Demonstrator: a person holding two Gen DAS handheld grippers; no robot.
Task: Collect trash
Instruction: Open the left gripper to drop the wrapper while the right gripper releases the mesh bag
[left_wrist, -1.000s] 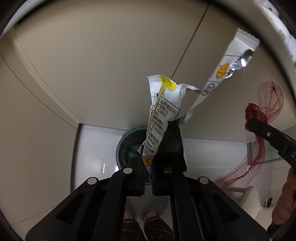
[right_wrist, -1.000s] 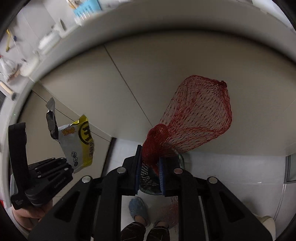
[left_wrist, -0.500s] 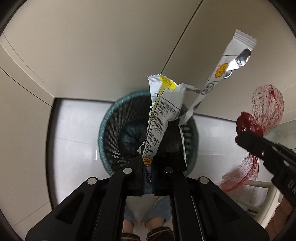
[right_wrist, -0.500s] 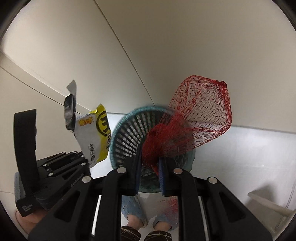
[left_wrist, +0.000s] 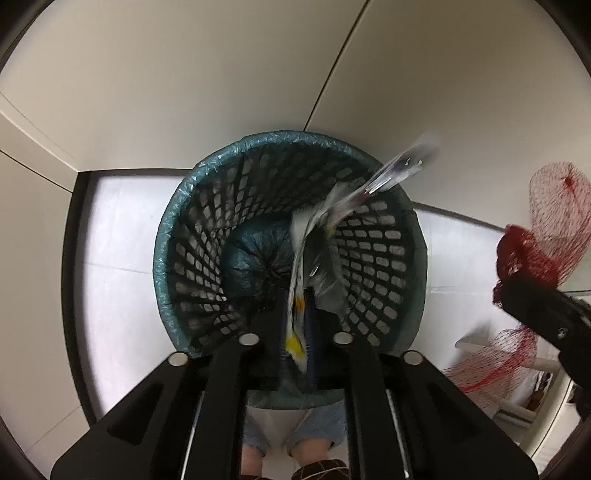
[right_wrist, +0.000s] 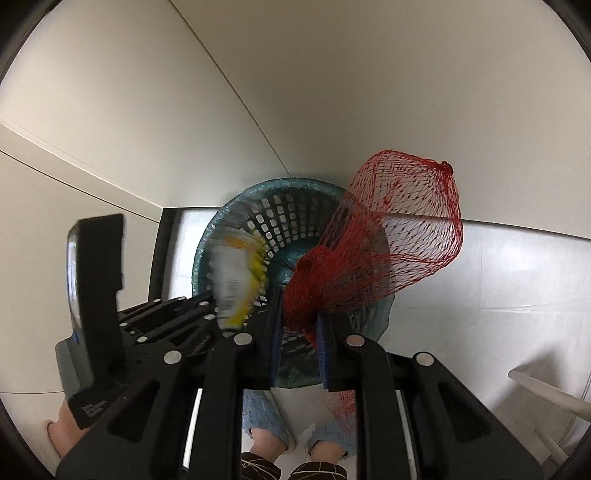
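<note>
Two views. Left wrist: left gripper (left_wrist: 298, 325), jaws just opening, blurred snack wrappers (left_wrist: 317, 236) slipping between them above the lined bin (left_wrist: 173, 236); light, slick. Right wrist: right gripper (right_wrist: 299, 332) pinches the red net bag (right_wrist: 402, 236) at its bunched neck; soft, limp.

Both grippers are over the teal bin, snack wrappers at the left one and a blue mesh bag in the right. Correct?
Not quite: the mesh bag in the right gripper is red, as the right wrist view shows. The wrappers and teal bin are as stated.
</note>
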